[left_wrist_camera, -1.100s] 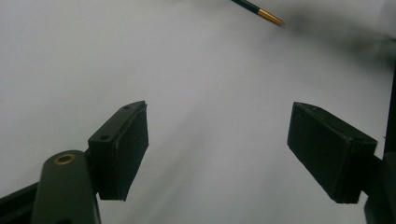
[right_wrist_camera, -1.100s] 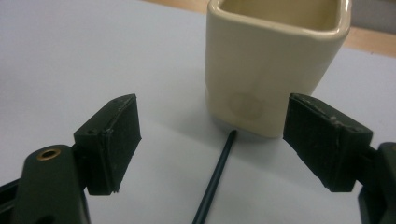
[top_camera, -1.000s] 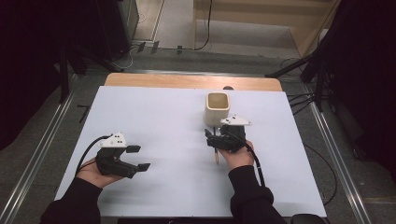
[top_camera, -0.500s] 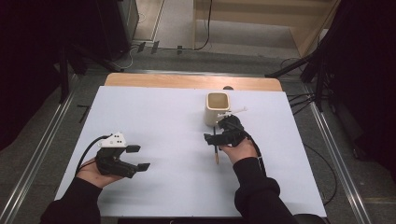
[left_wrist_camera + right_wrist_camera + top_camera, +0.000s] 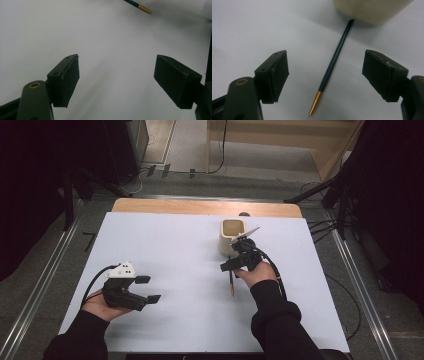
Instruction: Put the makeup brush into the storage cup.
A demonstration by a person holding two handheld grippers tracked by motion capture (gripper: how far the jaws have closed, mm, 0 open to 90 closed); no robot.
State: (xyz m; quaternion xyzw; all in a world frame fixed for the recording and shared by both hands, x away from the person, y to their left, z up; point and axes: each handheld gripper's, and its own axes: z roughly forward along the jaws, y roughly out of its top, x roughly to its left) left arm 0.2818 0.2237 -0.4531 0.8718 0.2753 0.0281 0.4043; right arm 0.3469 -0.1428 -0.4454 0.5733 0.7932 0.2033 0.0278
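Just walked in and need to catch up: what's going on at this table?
A person works two hand-held grippers over a white table. The right gripper hangs open above a slim dark pen with a gold tip, its jaws just closing in but not touching it. The pen lies flat beside a cream square cup. The left gripper rests open, apart.

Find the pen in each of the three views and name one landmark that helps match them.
High view: the pen lies on the white table, right of centre, below the cup.
Left gripper view: its gold tip pokes in at the top edge.
Right gripper view: centre, running diagonally from the cup, gold tip nearest.
Landmark: the gold tip.
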